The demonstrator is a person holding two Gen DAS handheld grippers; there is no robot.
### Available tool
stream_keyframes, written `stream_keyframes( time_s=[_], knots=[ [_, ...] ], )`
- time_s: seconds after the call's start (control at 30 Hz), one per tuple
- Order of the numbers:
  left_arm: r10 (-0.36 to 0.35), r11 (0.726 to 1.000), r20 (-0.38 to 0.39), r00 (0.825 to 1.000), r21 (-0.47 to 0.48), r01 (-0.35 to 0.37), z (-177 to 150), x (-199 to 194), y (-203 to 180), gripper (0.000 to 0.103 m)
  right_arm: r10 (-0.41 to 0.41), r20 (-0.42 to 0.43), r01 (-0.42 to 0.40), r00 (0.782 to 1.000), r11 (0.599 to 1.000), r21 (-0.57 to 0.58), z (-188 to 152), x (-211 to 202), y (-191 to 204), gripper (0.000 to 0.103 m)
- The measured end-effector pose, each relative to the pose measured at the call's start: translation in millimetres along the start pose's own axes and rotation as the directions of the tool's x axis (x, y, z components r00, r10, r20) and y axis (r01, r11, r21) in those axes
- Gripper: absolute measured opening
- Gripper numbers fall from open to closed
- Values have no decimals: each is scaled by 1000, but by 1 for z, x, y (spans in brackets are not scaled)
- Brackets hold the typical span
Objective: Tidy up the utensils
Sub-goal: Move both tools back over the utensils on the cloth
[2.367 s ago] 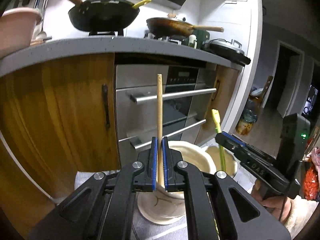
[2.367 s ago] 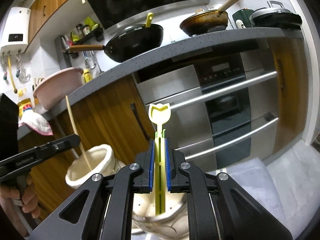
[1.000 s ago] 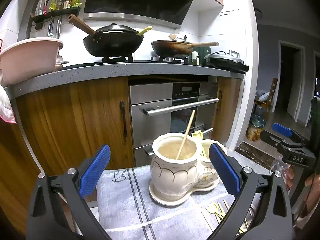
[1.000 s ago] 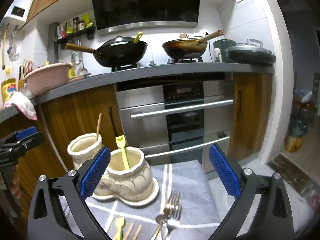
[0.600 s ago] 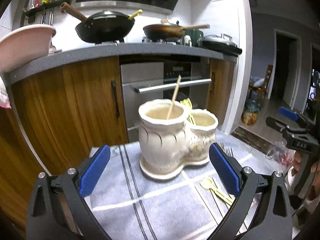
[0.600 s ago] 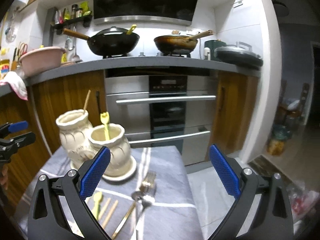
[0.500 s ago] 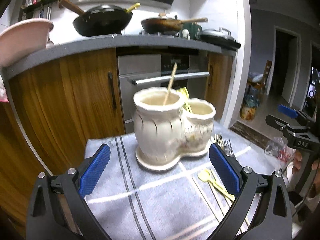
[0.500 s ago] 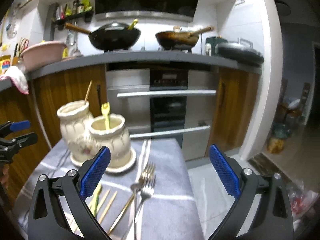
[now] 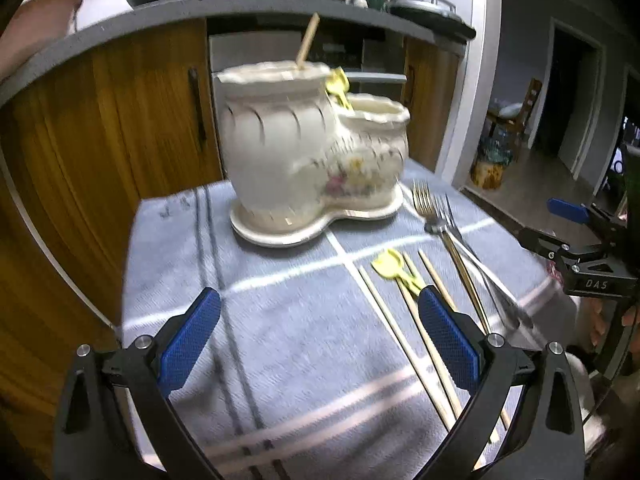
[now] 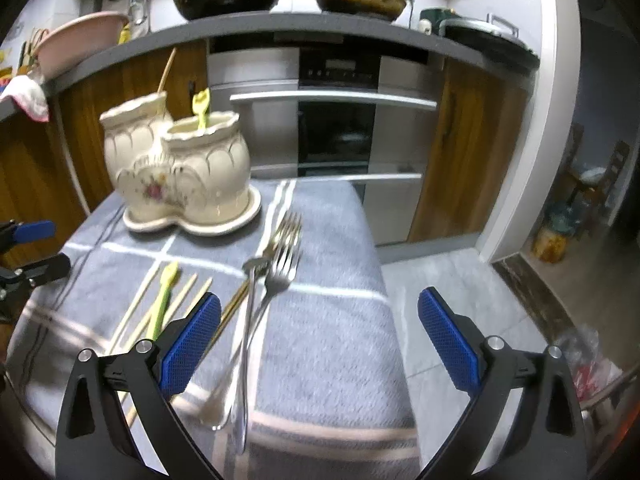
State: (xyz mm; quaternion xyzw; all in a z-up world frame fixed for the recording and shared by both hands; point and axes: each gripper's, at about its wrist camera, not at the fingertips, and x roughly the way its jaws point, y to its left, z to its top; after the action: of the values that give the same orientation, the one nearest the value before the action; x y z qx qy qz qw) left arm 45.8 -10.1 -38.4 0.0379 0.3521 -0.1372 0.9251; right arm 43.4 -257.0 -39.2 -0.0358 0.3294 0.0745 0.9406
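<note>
- The bench (image 10: pixel 340 320) is covered by a grey cloth (image 9: pixel 280 340) with pale and dark stripes; it stands in front of wooden cabinets and an oven.
- A cream ceramic holder (image 10: pixel 176 176) with two joined pots on one base sits at the far side of the cloth. In the left wrist view the taller pot (image 9: pixel 276 136) is nearer and the shorter pot (image 9: pixel 376 136) lies to its right.
- The left gripper (image 9: pixel 318 336) hangs above the cloth, its blue-padded fingers spread wide with nothing between them.
- The right gripper (image 10: pixel 318 340) is likewise wide apart and empty, low over the cloth's near right part.
- Several forks (image 10: pixel 280 252) lie together on the cloth, tines toward the holder, just right of the other loose utensils.
- Loose wooden chopsticks (image 9: pixel 404 344) lie side by side near the forks.
- A yellow-green plastic fork (image 10: pixel 164 292) lies among the chopsticks.
- One wooden chopstick (image 9: pixel 307 42) stands tilted in the taller pot.
- A second yellow-green fork (image 10: pixel 200 110) stands in the shorter pot.
</note>
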Motion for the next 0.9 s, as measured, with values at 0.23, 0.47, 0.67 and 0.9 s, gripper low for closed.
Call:
stream_keyframes(
  time_s=[0.23,0.47,0.67,0.9],
  knots=[
    [9,1000,-121,993,15,-7,-15,26,-20,97,17,-47,-20,999,998,-53,-8,8,12,98],
    [24,999,-153,988,41,-18,-21,32,-31,95,42,-105,-42,994,999,-1,-9,20,7,98],
    [28,999,-172,985,51,-20,-24,37,-35,82,47,-118,-43,992,998,36,-5,28,6,98],
    [5,998,-198,980,64,8,-27,41,-39,66,68,-122,-68,990,998,3,0,32,17,92]
  ],
)
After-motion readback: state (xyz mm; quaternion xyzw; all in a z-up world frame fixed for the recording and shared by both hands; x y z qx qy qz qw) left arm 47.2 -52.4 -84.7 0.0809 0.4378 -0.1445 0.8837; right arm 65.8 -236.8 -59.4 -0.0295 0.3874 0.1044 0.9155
